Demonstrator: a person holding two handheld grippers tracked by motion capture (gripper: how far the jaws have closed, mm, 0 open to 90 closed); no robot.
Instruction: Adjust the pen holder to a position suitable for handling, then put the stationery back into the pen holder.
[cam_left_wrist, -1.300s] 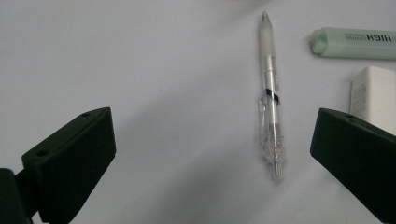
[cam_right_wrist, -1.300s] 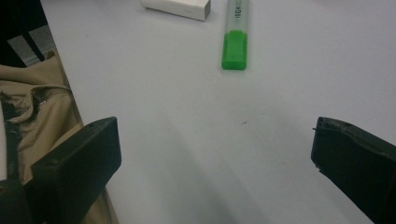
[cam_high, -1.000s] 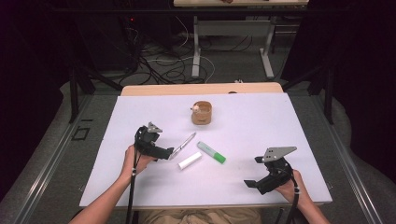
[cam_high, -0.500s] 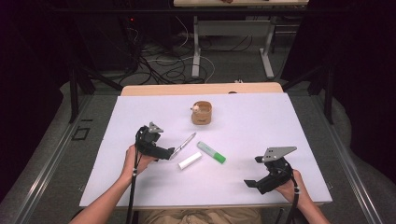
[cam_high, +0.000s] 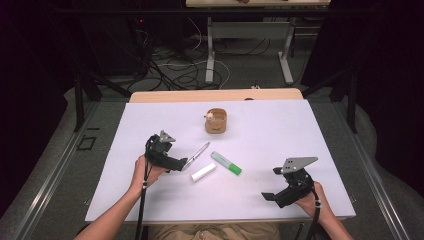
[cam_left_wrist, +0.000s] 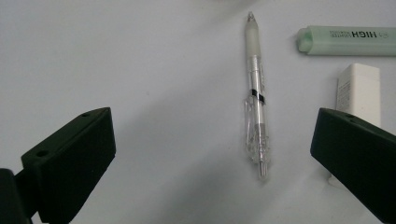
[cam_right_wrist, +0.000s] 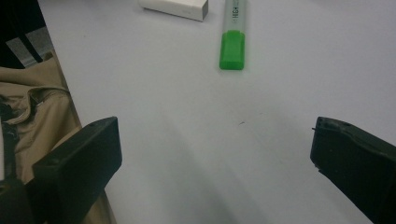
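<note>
Left gripper view shows our left gripper (cam_left_wrist: 212, 154) spread wide around the clear pen (cam_left_wrist: 256, 107), untouched on the white table (cam_high: 280, 140) — we should centre, then close mid-barrel. The right gripper (cam_right_wrist: 215, 163) waits near-right, jaws apart, empty.

both arms bare, no sleeves; khaki trousers at the near edge. each hand grips a black two-jaw gripper, left gripper (cam_high: 186, 162), right gripper (cam_high: 267, 196), with grey three-cornered plate and trailing black cable.

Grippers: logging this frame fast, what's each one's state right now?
Left gripper: open, holding nothing, pen lying between its jaws.
Right gripper: open, empty.
</note>
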